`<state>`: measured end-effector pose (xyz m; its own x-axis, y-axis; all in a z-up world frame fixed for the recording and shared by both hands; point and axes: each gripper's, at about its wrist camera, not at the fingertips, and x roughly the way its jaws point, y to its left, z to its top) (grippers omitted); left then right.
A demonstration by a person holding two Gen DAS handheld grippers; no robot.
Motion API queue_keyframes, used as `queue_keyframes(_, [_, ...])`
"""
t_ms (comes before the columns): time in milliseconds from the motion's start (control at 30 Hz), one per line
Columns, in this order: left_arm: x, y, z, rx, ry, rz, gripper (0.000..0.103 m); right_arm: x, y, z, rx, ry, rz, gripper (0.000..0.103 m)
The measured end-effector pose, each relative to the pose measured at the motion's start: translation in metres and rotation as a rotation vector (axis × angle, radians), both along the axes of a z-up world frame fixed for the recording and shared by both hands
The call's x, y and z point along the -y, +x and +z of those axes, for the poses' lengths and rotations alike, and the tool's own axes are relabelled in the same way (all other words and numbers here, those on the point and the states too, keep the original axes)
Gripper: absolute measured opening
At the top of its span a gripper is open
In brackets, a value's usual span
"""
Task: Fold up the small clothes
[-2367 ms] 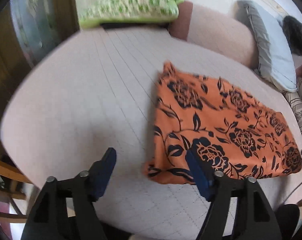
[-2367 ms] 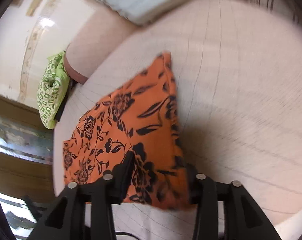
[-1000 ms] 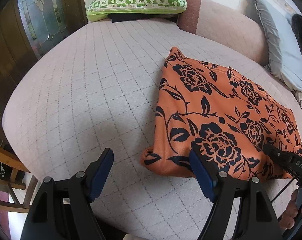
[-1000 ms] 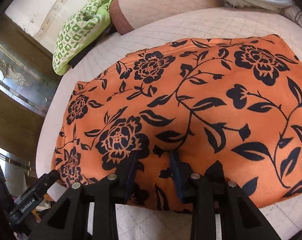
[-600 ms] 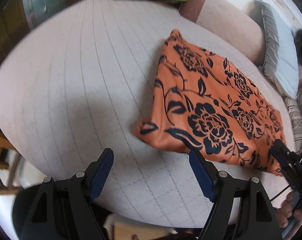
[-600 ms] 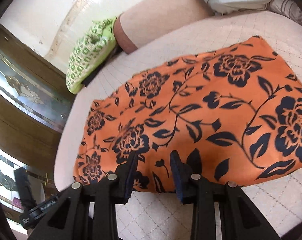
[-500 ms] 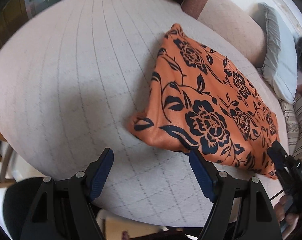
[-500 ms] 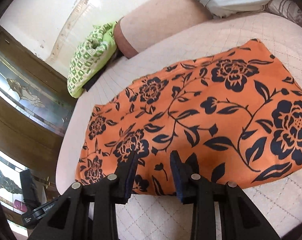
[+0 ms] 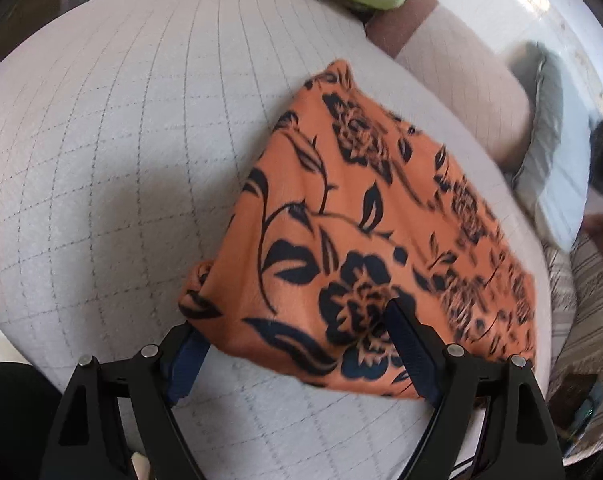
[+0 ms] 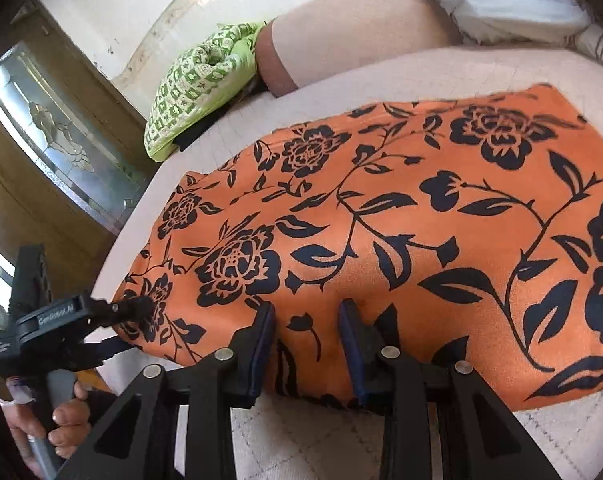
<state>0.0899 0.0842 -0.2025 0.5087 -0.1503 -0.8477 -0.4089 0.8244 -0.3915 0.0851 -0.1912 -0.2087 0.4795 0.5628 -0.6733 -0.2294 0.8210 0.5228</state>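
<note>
step: we're setting both grippers on near hem of orange black-flowered fabric garment (image 10: pixel 401 216), frame centre on quilted bed (image 9: pixel 101 140) | L gripper (image 9: pixel 293 344) wide, jaws just opened further, corner between, no pinch | R gripper (image 10: pixel 307 340) narrow, hem between, not clamped | next: we close both, lift & fold away

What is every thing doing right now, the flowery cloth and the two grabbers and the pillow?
Orange flowered cloth: lying spread on the bed, near corner rumpled.
Left gripper: jaws wide, just been opening, cloth corner between them, not pinched.
Right gripper: jaws partly open, astride the cloth's near edge.
Green pillow: lying at the bed's far end.
</note>
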Motion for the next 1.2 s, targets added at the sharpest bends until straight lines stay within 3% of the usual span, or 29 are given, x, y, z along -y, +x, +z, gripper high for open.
queue_keyframes(67, [-0.003, 0.006, 0.005, 0.019, 0.007, -0.019, 0.085, 0.004, 0.000, -0.003, -0.004, 0.026, -0.008, 0.033])
queue_keyframes(200, [-0.006, 0.007, 0.013, 0.088, 0.006, -0.031, 0.085, -0.001, -0.007, -0.002, 0.036, -0.022, 0.000, 0.032])
queue_keyframes(567, [-0.016, -0.017, 0.024, 0.220, -0.027, -0.066, 0.086, -0.002, -0.009, -0.003, 0.036, -0.026, -0.013, 0.032])
queue_keyframes(800, [-0.020, -0.019, 0.021, 0.197, -0.124, -0.055, 0.088, -0.002, -0.008, -0.004, 0.042, -0.028, -0.012, 0.032])
queue_keyframes(967, [-0.010, -0.034, 0.019, 0.193, -0.145, -0.081, 0.089, -0.003, -0.009, -0.004, 0.054, -0.037, -0.002, 0.032])
queue_keyframes(1200, [-0.010, -0.034, 0.026, 0.222, -0.096, -0.109, 0.090, -0.003, -0.008, -0.003, 0.043, -0.045, -0.011, 0.032])
